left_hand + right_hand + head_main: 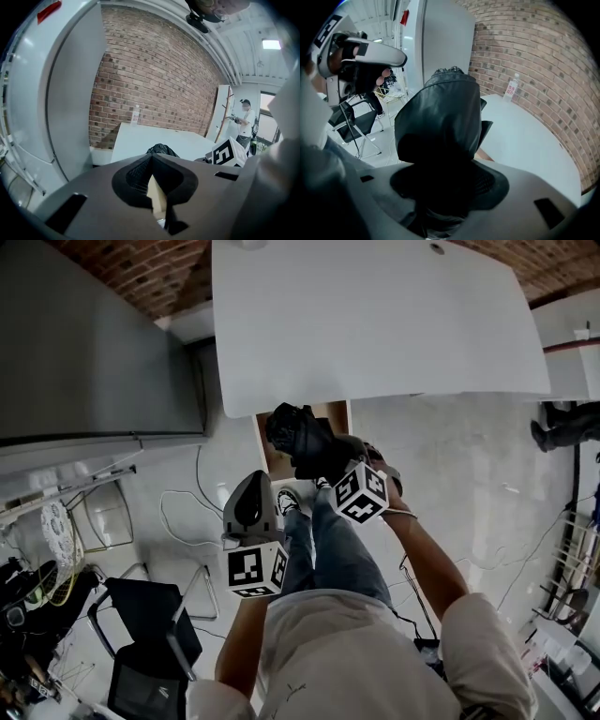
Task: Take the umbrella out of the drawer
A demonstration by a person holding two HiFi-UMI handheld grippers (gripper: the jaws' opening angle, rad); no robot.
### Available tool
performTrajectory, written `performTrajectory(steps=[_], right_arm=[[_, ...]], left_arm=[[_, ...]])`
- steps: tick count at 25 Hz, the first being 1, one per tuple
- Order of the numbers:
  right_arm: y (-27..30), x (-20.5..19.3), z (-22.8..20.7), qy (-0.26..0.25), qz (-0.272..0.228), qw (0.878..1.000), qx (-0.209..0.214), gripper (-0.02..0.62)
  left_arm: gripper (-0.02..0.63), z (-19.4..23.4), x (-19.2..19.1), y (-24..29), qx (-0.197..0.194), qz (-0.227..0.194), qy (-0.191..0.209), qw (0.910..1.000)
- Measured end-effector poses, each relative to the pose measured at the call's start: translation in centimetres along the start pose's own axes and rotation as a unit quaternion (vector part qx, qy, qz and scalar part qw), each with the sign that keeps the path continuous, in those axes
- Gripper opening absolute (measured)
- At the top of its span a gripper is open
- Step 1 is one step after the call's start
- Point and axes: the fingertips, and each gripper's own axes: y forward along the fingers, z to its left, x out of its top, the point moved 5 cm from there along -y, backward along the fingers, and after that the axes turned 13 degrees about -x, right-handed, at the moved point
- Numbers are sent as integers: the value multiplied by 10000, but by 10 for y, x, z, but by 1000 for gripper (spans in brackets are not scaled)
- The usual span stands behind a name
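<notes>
The black folded umbrella point(298, 435) hangs in the air just above the open wooden drawer point(335, 414) under the white table's front edge. My right gripper point(317, 454) is shut on it; in the right gripper view the umbrella point(440, 117) fills the space between the jaws of the right gripper point(445, 187) and stands up past them. My left gripper point(251, 505) is lower left of the drawer, apart from the umbrella, jaws together and holding nothing. From the left gripper point(151, 161), only the umbrella's top point(160, 149) shows over the jaws.
The white table point(375, 315) carries a water bottle point(135, 115) at its far edge by the brick wall. A grey cabinet point(84, 343) stands left, a black chair point(145, 634) and floor cables lower left. Another person point(244, 119) stands far right.
</notes>
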Motion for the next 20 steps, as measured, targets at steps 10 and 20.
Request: performTrajectory(steps=[10, 20], right_arm=[[-38, 25, -24, 331, -311, 9989, -147, 249], [-76, 45, -48, 556, -622, 9959, -338, 249]], left_arm=[[15, -11, 33, -7, -123, -275, -43, 9995], [16, -30, 59, -9, -266, -389, 127, 9988]])
